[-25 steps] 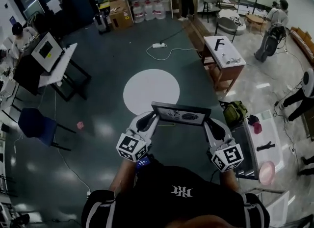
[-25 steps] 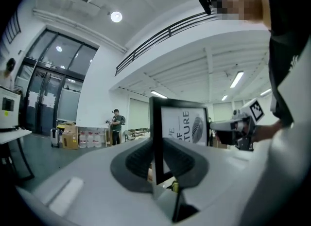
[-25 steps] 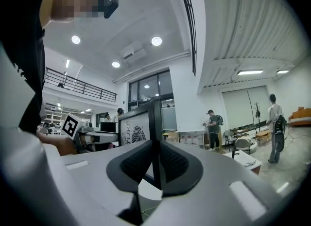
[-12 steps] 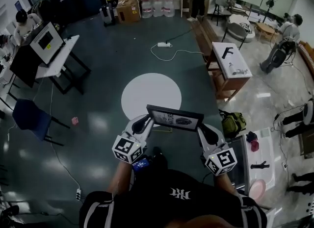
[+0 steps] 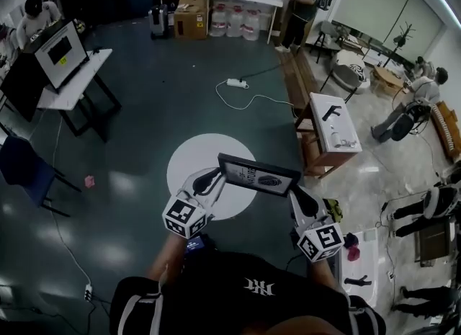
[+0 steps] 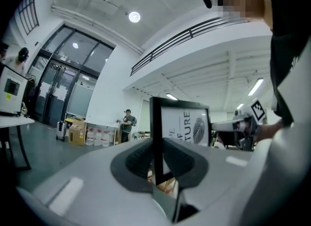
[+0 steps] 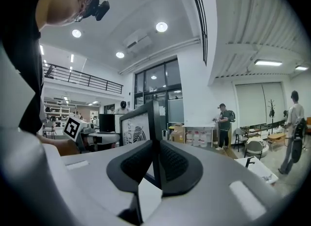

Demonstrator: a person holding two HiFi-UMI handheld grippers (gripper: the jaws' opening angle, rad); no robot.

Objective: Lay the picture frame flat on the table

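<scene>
A black picture frame (image 5: 258,174) with a white print is held upright in the air in front of the person, above the floor. My left gripper (image 5: 213,181) is shut on the frame's left edge, and my right gripper (image 5: 296,194) is shut on its right edge. In the left gripper view the frame (image 6: 180,125) stands between the dark pads (image 6: 133,158), with the printed face turned to the right. The right gripper view shows the frame (image 7: 141,128) pinched edge-on between the pads (image 7: 176,161), and the other gripper's marker cube beyond it.
Below lies dark floor with a white circle (image 5: 209,171). A small wooden table (image 5: 333,130) with a black tool on it stands ahead to the right. A desk with a monitor (image 5: 59,52) is at the far left. A person (image 5: 301,6) stands at the back by boxes and water bottles.
The view has shifted forward and right over the floor; the white circle now lies under the frame. Both grippers keep their hold on the frame, which is still upright.
</scene>
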